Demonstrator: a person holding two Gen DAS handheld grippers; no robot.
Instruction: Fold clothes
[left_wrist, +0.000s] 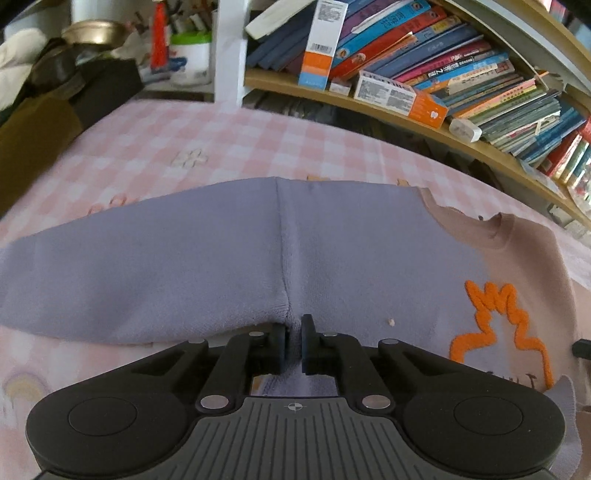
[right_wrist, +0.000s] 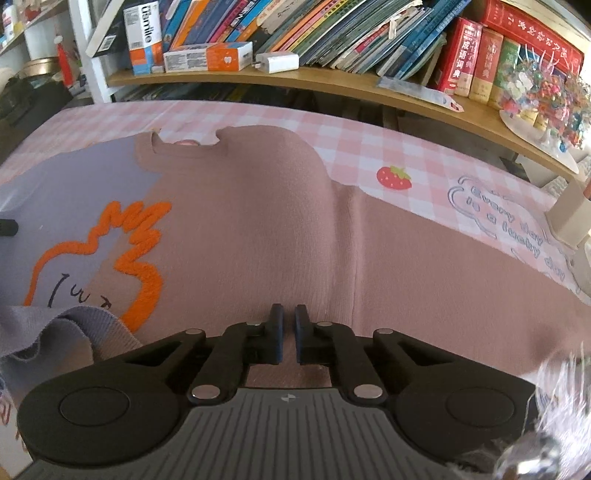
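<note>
A two-tone sweater lies flat on the pink checked tablecloth. Its lavender half fills the left wrist view, with the sleeve stretched out to the left. The brown half and its sleeve fill the right wrist view. An orange stitched outline sits on the chest. My left gripper is shut on lavender cloth at the near end of the sleeve seam. My right gripper is shut on brown cloth just left of the other sleeve seam. A lavender hem is rumpled at the lower left.
A wooden bookshelf packed with books and boxes runs along the table's far edge. A colourful ornament and a beige box stand at the far right. Dark clothes are piled at the far left.
</note>
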